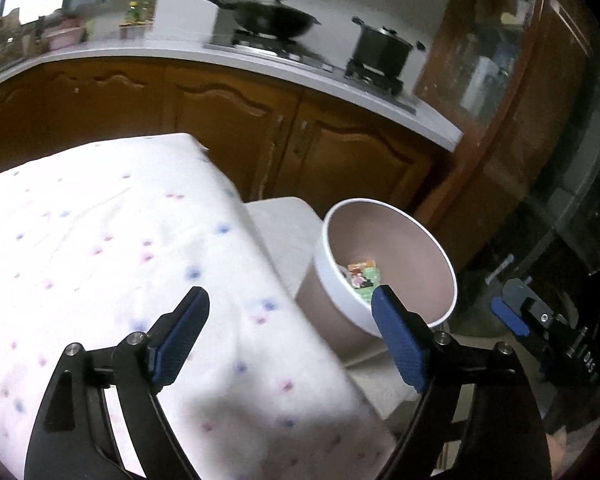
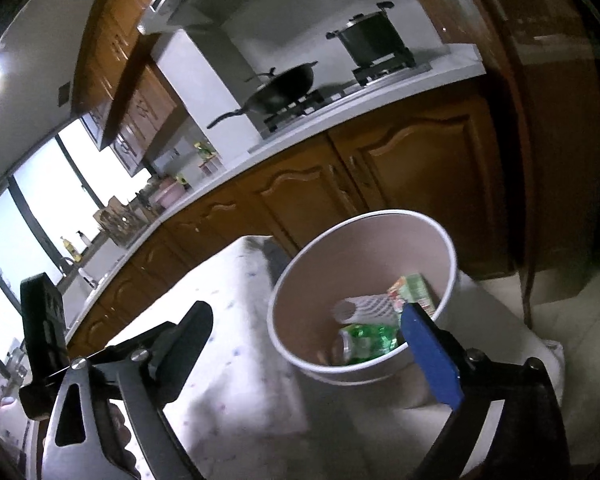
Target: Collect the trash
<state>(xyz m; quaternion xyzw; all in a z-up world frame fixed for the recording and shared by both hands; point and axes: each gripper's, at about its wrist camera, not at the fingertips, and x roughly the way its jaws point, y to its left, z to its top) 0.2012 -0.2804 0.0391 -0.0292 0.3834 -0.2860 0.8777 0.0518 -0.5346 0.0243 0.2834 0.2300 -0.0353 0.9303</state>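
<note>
White cloth with dots covers my bench point(image 1: 100, 240), and the pinkish bin point(image 2: 364, 264) sits right at its edge so trash drops straight in. Inside: a green can point(image 2: 364, 342), a mesh sleeve point(image 2: 364, 308) and a small carton point(image 2: 414, 290). Both my left hand-held gripper point(image 1: 292, 320) and right hand-held gripper point(image 2: 308, 336) are spread wide, holding nothing.

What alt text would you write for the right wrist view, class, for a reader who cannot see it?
A round waste bin holds a green can, a white mesh sleeve and a small carton. The right gripper hovers before it, jaws open and empty, beside a dotted tablecloth.
</note>
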